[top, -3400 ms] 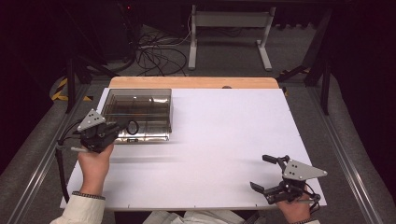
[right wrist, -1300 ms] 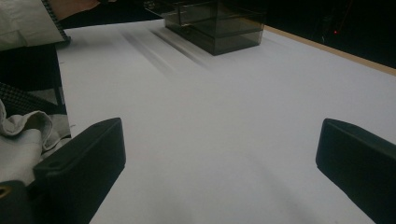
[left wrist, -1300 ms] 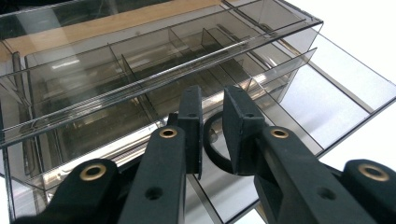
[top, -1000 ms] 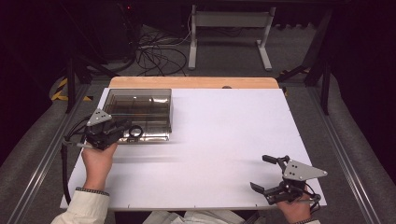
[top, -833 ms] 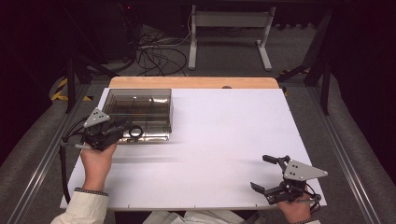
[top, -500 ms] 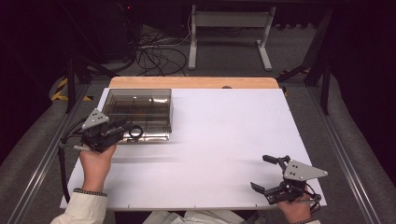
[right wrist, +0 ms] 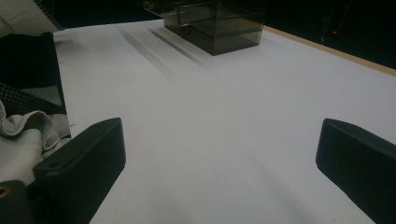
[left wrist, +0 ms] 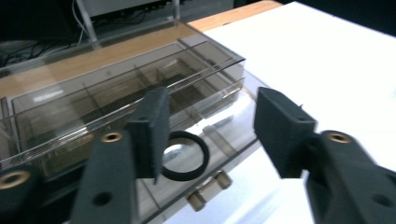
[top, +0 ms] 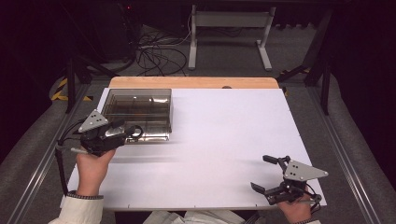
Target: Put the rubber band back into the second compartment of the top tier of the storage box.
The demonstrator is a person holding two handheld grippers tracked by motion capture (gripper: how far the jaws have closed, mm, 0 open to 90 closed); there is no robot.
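A smoky clear compartment box (top: 140, 105) stands at the table's back left. A black rubber ring (top: 136, 131) lies on the clear flat part along the box's near edge. My left gripper (top: 127, 132) hovers right at that edge, and its jaws have just been opening. In the left gripper view the black ring (left wrist: 187, 158) lies flat on the clear box (left wrist: 116, 93), just behind the left jaw, and neither pad presses on it; the left gripper (left wrist: 210, 116) is open. My right gripper (top: 260, 172) rests wide open at the table's front right with nothing in it, as the right gripper view confirms (right wrist: 219, 154).
The white tabletop (top: 224, 130) stretches between the two hands, with a wooden strip (top: 196, 82) along its far edge. Metal rails run down both sides. Cables and a stand's feet lie on the floor beyond. The box (right wrist: 215, 23) is far off in the right gripper view.
The left gripper's jaws have spread apart at the box's near edge, and the ring lies free on the box. The right hand has stayed put.
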